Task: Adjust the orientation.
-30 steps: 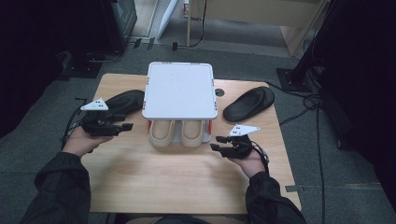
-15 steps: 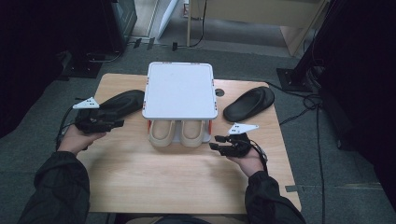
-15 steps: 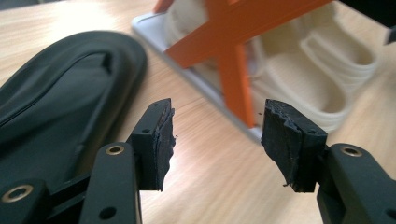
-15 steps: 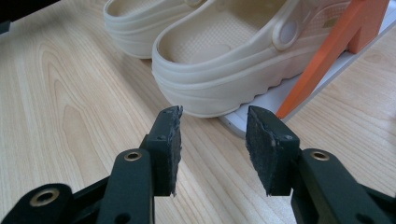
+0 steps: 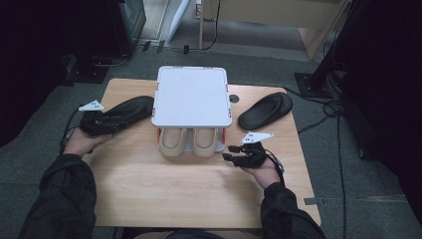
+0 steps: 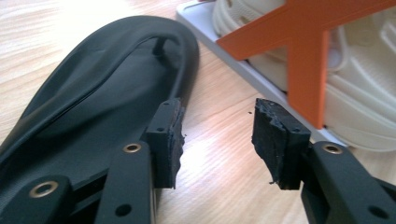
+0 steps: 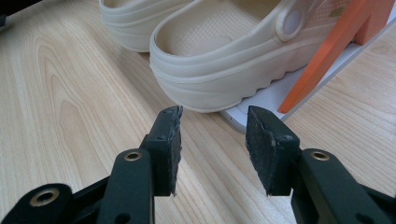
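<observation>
A black slipper (image 5: 127, 109) (image 6: 93, 93) lies on the table left of a white shoe rack (image 5: 191, 94). My left gripper (image 5: 110, 124) (image 6: 217, 126) is low at its near end. One pad (image 6: 170, 135) sits against the slipper's side rim, the other over bare wood. Its jaws have just been closing and are still apart, with only table in the gap. A pair of cream clogs (image 5: 189, 142) (image 7: 224, 60) stands on the rack's lower plate. In front of the right clog's heel my right gripper (image 5: 228, 157) (image 7: 214, 126) stands open, holding nothing.
A second black slipper (image 5: 265, 110) lies right of the rack. Orange struts (image 6: 303, 56) (image 7: 336, 51) hold up the rack's top plate. The wooden table (image 5: 189, 194) has free room in front. Dark floor and cables surround the table.
My left hand has moved left and down to the black slipper's near end, and its jaws have narrowed. The right hand has kept still.
</observation>
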Motion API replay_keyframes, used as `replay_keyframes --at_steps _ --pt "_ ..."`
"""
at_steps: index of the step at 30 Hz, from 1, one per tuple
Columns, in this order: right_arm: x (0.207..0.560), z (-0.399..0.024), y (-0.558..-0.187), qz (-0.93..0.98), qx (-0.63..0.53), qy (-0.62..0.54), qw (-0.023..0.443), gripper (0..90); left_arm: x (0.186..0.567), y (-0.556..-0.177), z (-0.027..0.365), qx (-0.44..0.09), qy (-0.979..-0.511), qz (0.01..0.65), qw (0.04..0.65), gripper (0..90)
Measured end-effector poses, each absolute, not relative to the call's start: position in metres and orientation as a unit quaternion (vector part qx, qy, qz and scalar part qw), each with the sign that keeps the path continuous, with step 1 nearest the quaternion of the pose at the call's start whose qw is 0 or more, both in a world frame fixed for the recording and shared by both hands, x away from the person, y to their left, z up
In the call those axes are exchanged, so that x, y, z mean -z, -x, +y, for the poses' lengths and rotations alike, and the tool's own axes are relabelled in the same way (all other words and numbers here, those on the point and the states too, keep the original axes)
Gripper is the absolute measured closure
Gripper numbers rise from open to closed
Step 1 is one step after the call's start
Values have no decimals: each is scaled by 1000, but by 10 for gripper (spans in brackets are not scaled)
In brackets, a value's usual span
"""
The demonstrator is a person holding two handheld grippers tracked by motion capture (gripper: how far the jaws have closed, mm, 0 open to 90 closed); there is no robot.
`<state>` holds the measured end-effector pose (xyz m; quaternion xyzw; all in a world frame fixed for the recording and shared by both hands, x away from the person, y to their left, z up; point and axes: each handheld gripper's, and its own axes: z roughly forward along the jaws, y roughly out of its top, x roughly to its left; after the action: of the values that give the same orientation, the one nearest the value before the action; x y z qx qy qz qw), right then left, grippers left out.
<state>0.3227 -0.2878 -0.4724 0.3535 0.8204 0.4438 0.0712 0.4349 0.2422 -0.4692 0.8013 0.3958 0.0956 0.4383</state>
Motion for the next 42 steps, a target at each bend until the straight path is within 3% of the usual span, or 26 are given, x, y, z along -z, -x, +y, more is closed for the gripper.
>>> replay_keyframes --at_steps 6,10,17,25,31,42 --pt "474 -287 -323 823 -441 -351 69 557 476 -440 249 -93 -790 403 453 615" --pt "473 -287 -322 822 -443 -352 69 557 472 -438 254 -105 -787 406 452 613" --pt "473 -287 -323 819 -447 -353 69 558 482 -441 254 -107 -797 421 421 628" --pt "472 -288 -325 813 -456 -354 71 558 489 -443 252 -111 -799 433 402 715" --pt "470 -288 -325 812 -459 -354 73 560 490 -439 251 -92 -805 419 409 793" --pt "467 -289 -326 808 -466 -353 74 569 489 -421 244 -64 -798 436 411 823"
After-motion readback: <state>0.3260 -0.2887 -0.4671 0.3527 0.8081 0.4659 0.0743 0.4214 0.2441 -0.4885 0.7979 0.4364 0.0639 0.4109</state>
